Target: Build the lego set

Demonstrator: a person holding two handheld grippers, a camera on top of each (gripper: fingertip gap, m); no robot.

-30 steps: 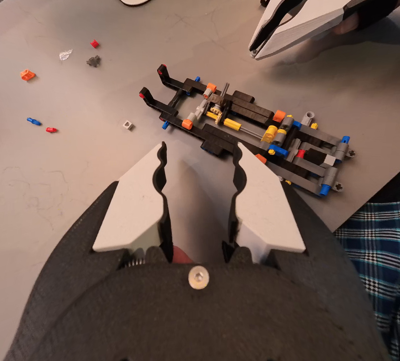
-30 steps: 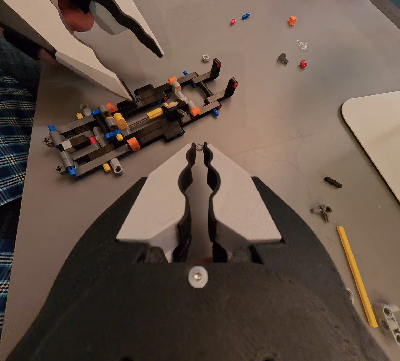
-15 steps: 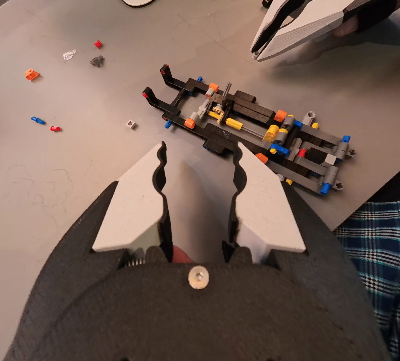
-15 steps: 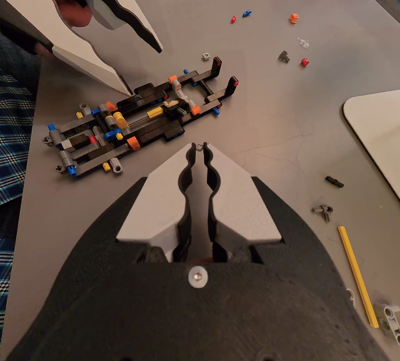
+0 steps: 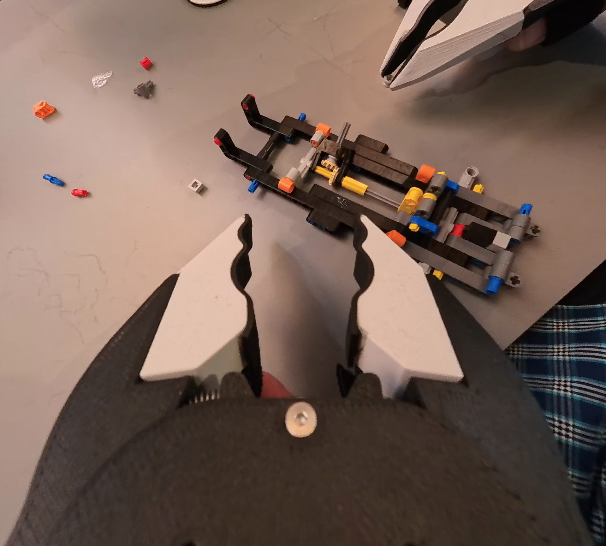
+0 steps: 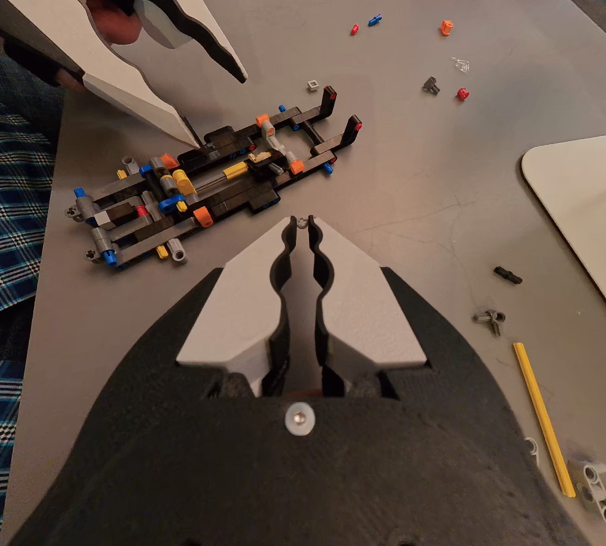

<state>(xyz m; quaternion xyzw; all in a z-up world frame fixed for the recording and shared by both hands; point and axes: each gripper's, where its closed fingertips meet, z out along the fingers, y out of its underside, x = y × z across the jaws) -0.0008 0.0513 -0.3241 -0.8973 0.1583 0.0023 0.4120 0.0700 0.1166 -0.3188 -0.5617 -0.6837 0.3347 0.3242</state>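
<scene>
The partly built lego chassis (image 5: pixel 360 189), made of black and grey beams with orange, yellow and blue parts, lies flat on the grey table; it also shows in the right wrist view (image 6: pixel 213 183). My left gripper (image 5: pixel 303 222) is open and empty at the chassis's near side. In the right wrist view (image 6: pixel 218 110) one of its fingertips (image 6: pixel 191 141) is at a black beam; I cannot tell if it touches. My right gripper (image 6: pixel 302 219) is shut on a small grey bush (image 6: pixel 302 223) and held off the chassis's other side. It also shows in the left wrist view (image 5: pixel 388 79).
Loose parts lie around: a red bush (image 5: pixel 146 63), an orange piece (image 5: pixel 43 109), a blue pin (image 5: pixel 53 180), a small grey square (image 5: pixel 196 185), a black pin (image 6: pixel 507 275), a grey connector (image 6: pixel 490 320), a yellow axle (image 6: pixel 544 422). A white board (image 6: pixel 574 196) lies alongside. The table edge (image 5: pixel 541 317) runs close behind the chassis.
Almost nothing. Both grippers have drifted only slightly; the left stays open and the right stays shut on the grey bush. The chassis has not moved.
</scene>
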